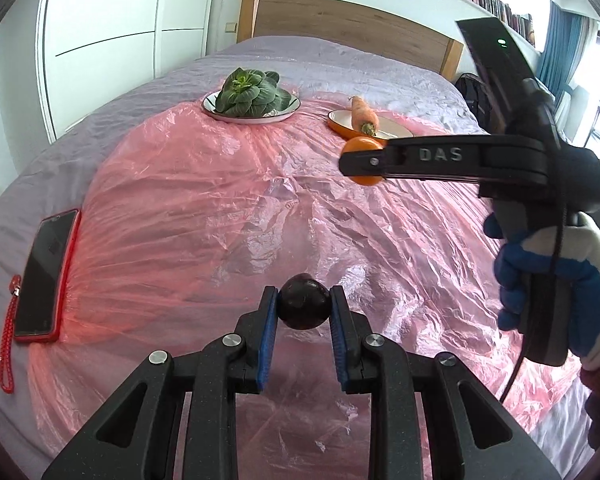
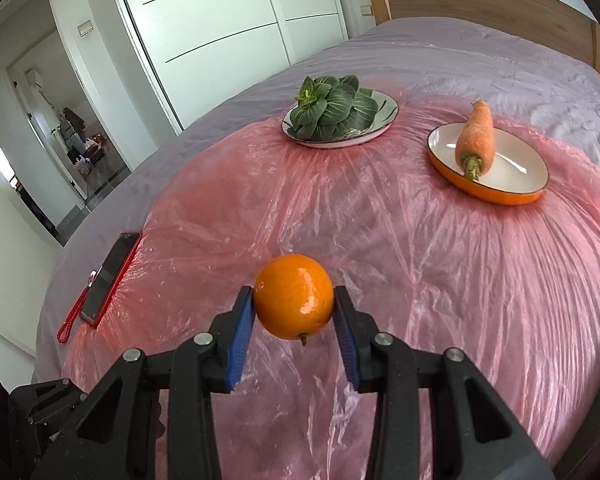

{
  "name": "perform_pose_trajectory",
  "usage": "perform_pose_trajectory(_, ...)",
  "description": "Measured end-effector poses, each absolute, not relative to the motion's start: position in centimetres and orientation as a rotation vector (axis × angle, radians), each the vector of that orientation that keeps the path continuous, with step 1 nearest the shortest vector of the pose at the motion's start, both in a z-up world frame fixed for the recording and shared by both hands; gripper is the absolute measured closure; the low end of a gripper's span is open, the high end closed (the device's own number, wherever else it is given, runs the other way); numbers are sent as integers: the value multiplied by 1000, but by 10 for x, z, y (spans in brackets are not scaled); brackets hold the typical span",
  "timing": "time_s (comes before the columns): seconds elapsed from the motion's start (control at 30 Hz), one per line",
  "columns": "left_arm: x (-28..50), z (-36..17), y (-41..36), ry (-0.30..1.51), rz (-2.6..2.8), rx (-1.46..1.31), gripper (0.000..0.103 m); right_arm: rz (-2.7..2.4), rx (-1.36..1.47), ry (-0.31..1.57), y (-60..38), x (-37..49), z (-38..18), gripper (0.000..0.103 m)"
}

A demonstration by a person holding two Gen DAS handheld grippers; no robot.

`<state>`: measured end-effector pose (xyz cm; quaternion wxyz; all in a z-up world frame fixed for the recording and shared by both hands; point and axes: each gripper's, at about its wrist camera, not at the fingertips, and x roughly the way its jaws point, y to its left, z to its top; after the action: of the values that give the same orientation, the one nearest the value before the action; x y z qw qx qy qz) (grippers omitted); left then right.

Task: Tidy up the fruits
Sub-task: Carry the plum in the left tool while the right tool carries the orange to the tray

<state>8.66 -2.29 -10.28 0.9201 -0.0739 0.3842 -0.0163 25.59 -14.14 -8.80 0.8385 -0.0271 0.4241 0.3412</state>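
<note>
Currently left gripper [image 1: 303, 308] clamps a dark plum [image 1: 304, 301] above the pink plastic sheet [image 1: 204, 208], right gripper [image 2: 294, 314] grips an orange [image 2: 294, 296] off the sheet, short of the carrot [image 2: 475, 136] plate [image 2: 499, 194].

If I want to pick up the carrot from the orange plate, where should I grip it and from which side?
Grip the carrot at its thick middle, coming from above with fingers across its width. It lies flat along the orange plate, stem end toward the cameras, tip over the far rim. The tapered tip would probably slip.
</note>
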Motion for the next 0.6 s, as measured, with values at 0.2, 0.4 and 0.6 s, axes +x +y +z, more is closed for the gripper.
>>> perform_pose_trajectory(0.2, 78, -98, -30, 797, -21, -128, 82, 706, -21, 894, -170, 231, -82, 30)
perform_pose_trajectory(0.4, 69, -87, -48, 792, -42, -91, 82, 681, 17, 887, -205, 200, -79, 30)
perform_pose_trajectory(0.6, 71, -70, -91, 770, -143, -55, 82, 585, 69, 871, -273, 165, -76, 30)
